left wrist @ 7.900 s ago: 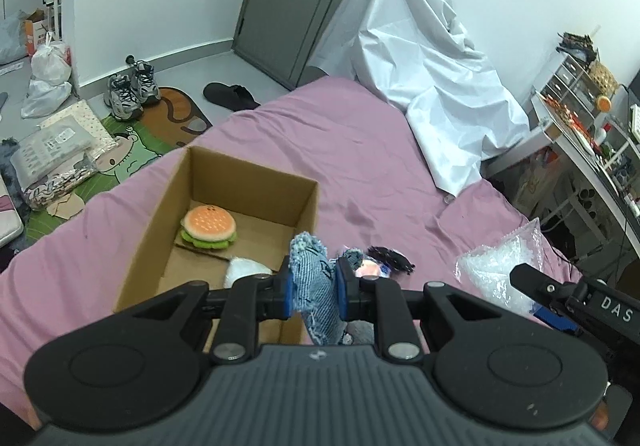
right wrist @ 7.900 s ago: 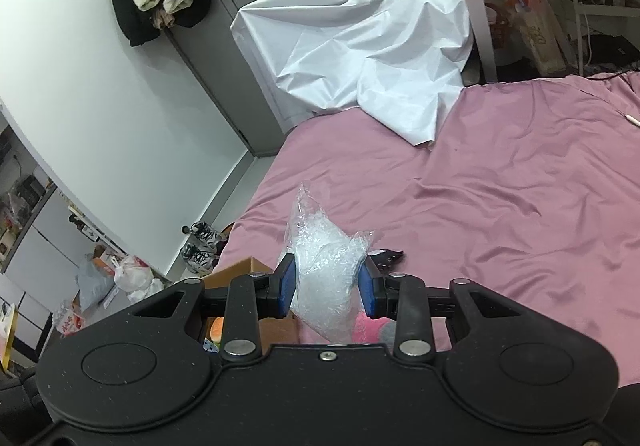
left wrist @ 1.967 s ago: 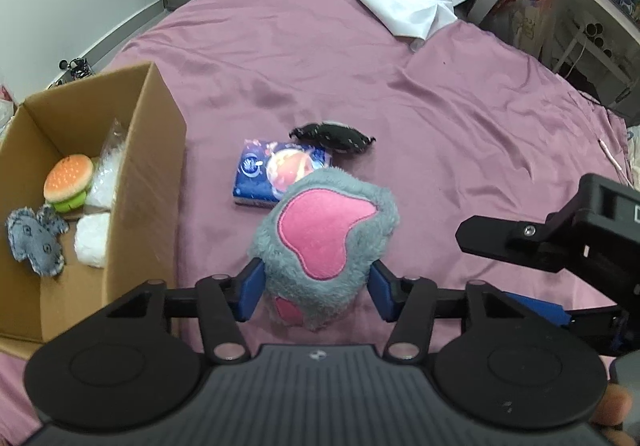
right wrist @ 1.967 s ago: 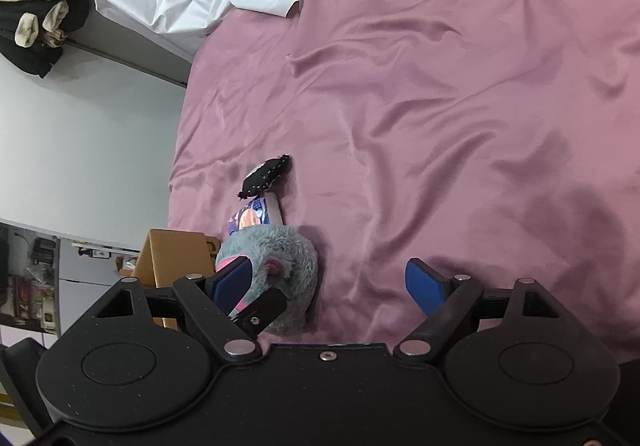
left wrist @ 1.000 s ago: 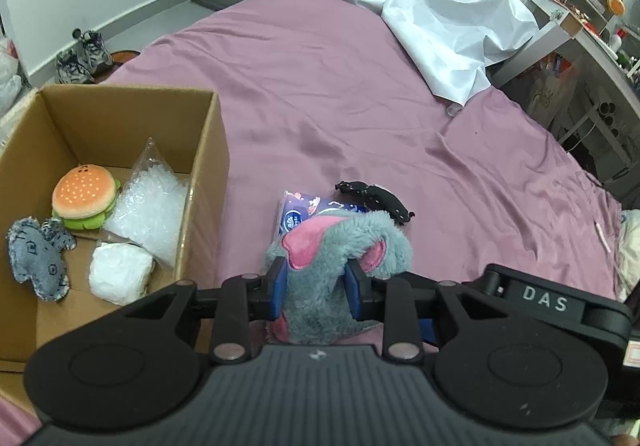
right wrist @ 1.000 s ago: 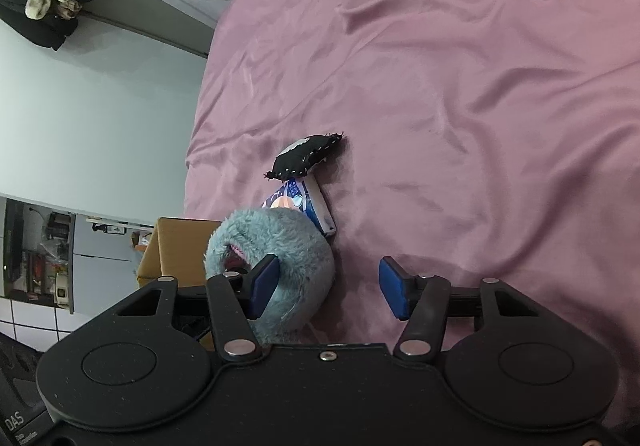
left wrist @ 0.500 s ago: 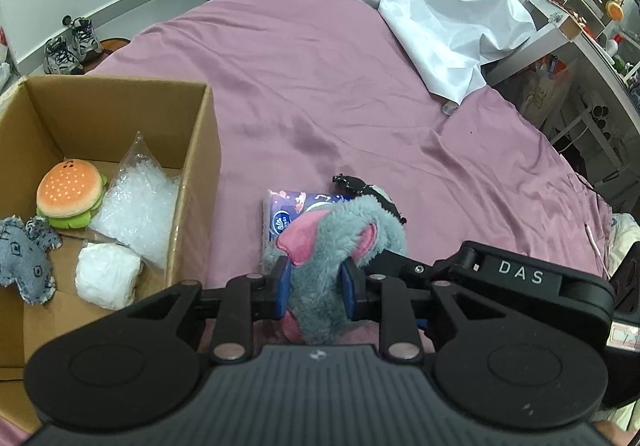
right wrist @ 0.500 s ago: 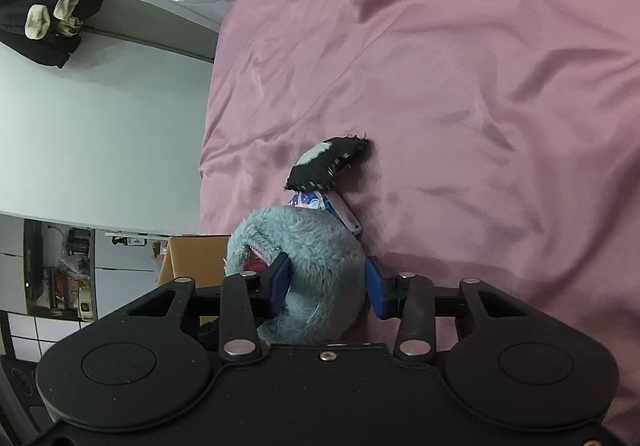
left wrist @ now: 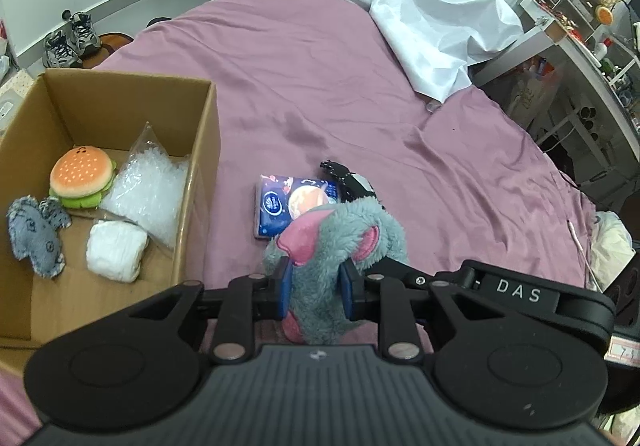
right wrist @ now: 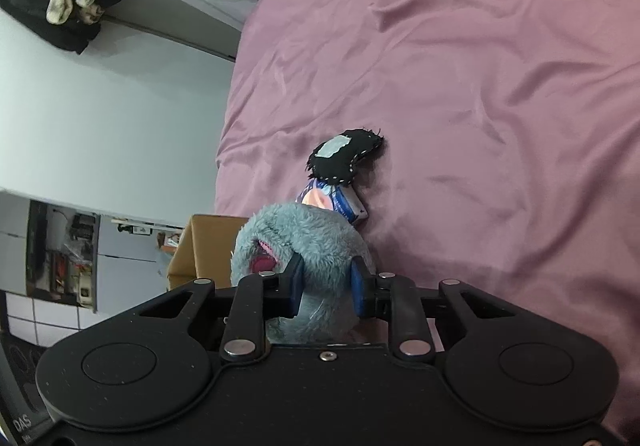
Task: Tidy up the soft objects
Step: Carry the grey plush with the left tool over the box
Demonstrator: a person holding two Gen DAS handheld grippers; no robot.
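On the pink bed (left wrist: pixel 360 93), both my grippers pinch the fluffy gray toy (left wrist: pixel 336 242): left gripper (left wrist: pixel 315 288) and right gripper (right wrist: pixel 326 288) squeeze it tight. It sits just beside the box (left wrist: pixel 200 181).

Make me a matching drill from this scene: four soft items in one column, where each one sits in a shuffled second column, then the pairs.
Column 1:
1. burger plush
2. grey furry plush
3. tissue pack
4. black fabric piece

Column 2:
A. clamped by both grippers
B. lying flat on the bed sheet beside the box
C. inside the cardboard box
D. lying partly on the tissue pack

Pairs: 1-C, 2-A, 3-B, 4-D
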